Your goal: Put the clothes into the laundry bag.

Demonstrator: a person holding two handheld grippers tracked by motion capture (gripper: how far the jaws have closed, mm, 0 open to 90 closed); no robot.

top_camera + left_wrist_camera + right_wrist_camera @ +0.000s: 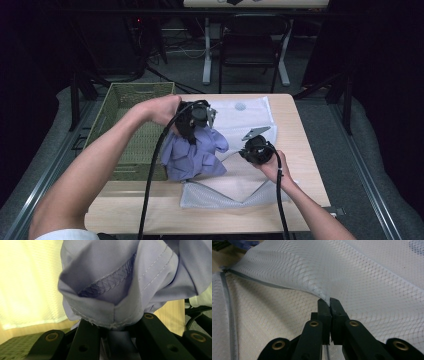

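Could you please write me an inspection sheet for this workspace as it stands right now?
Surface: light wooden table, mostly covered at its middle.
Job's things: crumpled lavender cloth garment hanging from the left gripper, its lower part on the table; white mesh laundry bag lying flat, one edge lifted open.
Clutter: green perforated plastic basket at the table's left edge.
Grippers: left gripper shut on the garment, seam bunched between its fingers; right gripper shut on the bag's mesh edge.
Cables: black cables trail from both grippers toward the near table edge.
Surroundings: dark room, black chair and white table legs beyond.
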